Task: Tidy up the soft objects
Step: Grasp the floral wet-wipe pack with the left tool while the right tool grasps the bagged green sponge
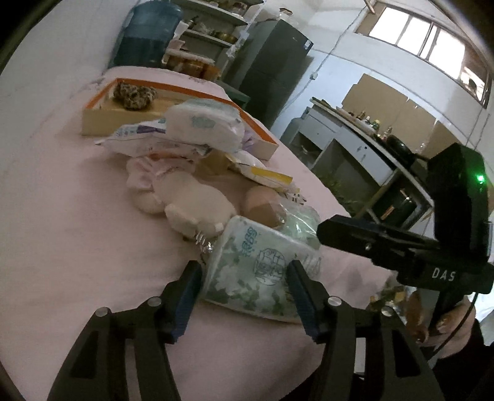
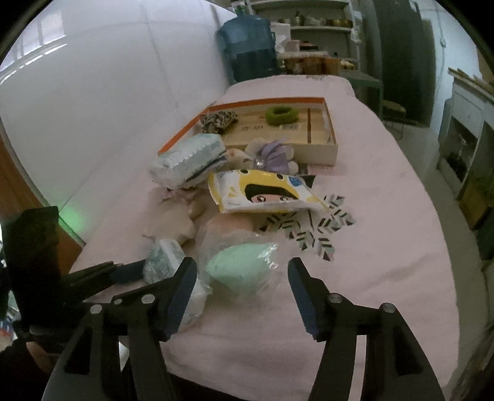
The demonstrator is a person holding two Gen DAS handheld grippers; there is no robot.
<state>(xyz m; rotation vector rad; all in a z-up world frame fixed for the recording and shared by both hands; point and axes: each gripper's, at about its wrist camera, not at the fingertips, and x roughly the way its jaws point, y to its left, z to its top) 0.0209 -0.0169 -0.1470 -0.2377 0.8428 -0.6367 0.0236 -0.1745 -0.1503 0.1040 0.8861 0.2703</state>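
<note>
while both stand open, the left tool (image 1: 244, 287) straddles a tissue pack (image 1: 256, 262); right tool (image 2: 242, 287) faces a green sponge (image 2: 237, 271).

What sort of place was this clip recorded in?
Probably a lived-in home or storeroom: a pink-covered table, a blue water jug beside cluttered shelves, and a dark fridge at the back.

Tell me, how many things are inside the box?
2. A spotted soft bundle sits at the box's far-left end and a green ring lies farther right. More may hide behind its wall.
</note>
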